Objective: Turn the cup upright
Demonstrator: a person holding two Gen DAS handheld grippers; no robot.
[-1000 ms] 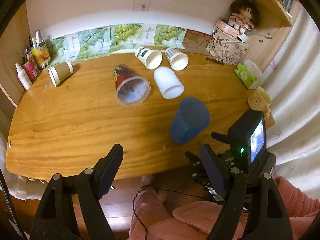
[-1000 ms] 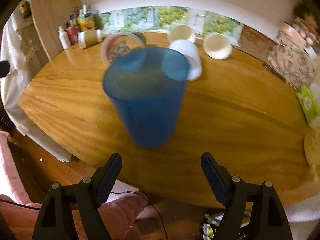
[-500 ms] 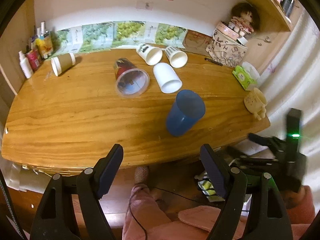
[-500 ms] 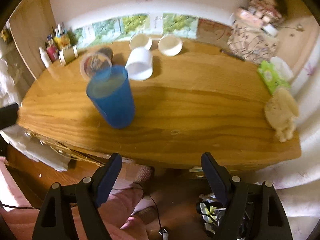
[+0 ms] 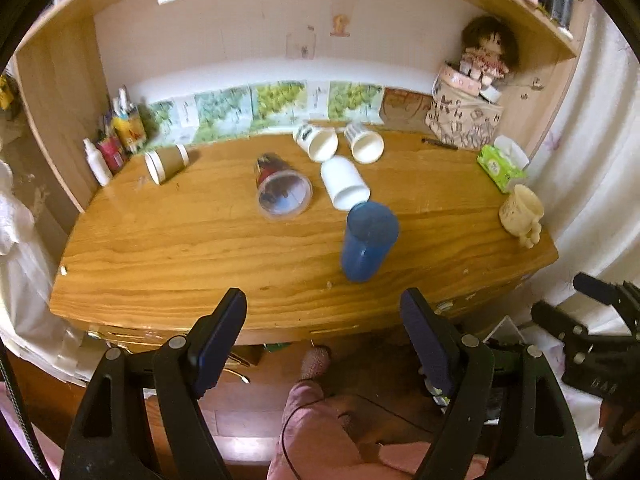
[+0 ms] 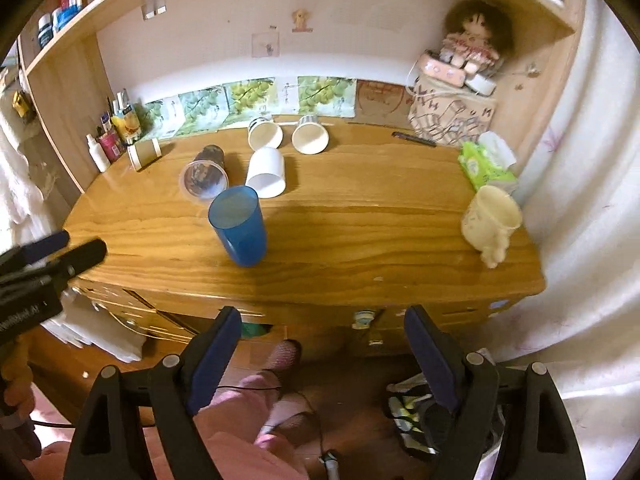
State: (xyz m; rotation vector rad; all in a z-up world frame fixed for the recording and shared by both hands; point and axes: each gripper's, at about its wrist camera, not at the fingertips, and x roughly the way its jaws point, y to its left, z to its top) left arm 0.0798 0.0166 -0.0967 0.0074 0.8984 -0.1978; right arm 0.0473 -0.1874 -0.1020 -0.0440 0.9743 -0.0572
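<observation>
blue cup [image 6: 239,225]: stands upright on the worktop [image 6: 360,236], mouth up, near the front edge, left of centre in the right wrist view; nothing touches it.
change: a second ago the cup filled the right wrist view, blurred, right in front of the jaws; now it is small and sharp, resting on the wood. Both grippers have pulled back off the front edge of the worktop.
right gripper [image 6: 322,344]: jaws spread wide, empty, hanging below and in front of the worktop edge, well apart from the cup.
left gripper [image 5: 323,332]: jaws spread wide, empty, also back past the edge, over the floor and pink slippers.
task reading: flip looks done for the blue cup, released and stable; judged as retreat phase.
other cups: clear printed cup [image 5: 282,194], white cup [image 5: 345,188], two paper cups [image 5: 320,143] at the back and a brown paper cup [image 5: 166,162] at left all lie on their sides.
cream mug [image 6: 491,220]: upright near the right edge.
next: if more cups count, the white cup just behind the blue one is the nearest candidate; reach must clear the blue cup so as not to knock it over.
</observation>
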